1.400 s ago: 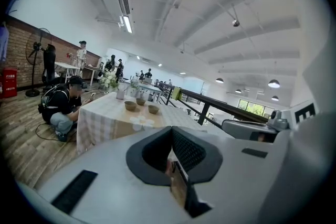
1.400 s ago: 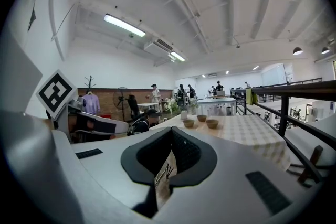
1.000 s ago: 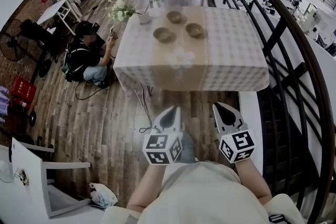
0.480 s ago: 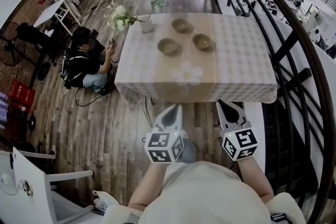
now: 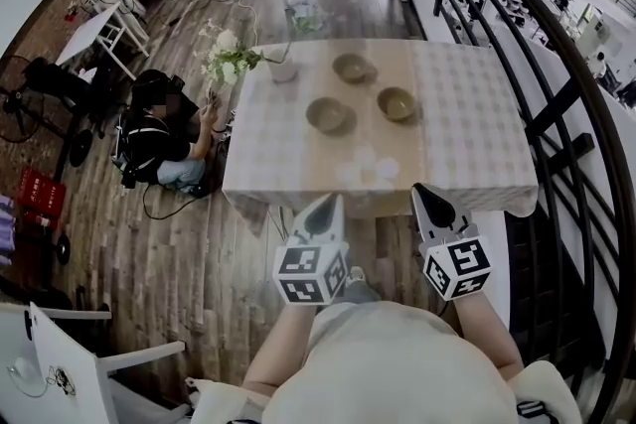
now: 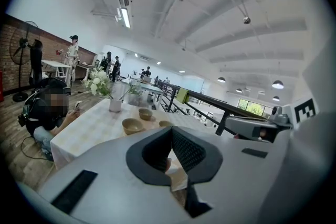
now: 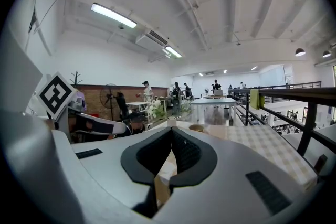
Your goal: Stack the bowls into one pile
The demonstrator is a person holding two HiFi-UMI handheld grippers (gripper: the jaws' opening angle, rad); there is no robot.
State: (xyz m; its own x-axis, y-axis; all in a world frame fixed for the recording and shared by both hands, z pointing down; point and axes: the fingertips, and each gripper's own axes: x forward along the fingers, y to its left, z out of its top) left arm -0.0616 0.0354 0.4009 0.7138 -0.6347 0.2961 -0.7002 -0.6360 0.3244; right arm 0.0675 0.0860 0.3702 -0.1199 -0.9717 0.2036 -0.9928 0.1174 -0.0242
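Head view: a crouching person (image 5: pixel 159 129) is seen on the wooden floor at far left, beside a table (image 5: pixel 467 144) covered with a checked cloth. A vase (image 5: pixel 282 70) of white flowers stands at the table's left rear corner. Three bowls are counted on the cloth, all upright and apart from one another: a left bowl (image 5: pixel 327 115) nearest the front, a rear bowl (image 5: pixel 354 68) and a right bowl (image 5: pixel 397 103). A black railing (image 5: pixel 554 107) runs along the right side. The left gripper (image 5: pixel 325 210) and the right gripper (image 5: pixel 428 199) are held side by side just short of the table's near edge, well apart from the bowls and pointed towards them.

Left gripper view: all three bowls are shown beyond the jaws, which are pressed together with nothing between them. Ceiling lamps (image 6: pixel 125 17), which the head view does not show, are also seen.

Right gripper view: these jaws are likewise pressed together with nothing held. Only a single bowl (image 7: pixel 196 127) can be made out above them, and the left gripper appears at the left edge.
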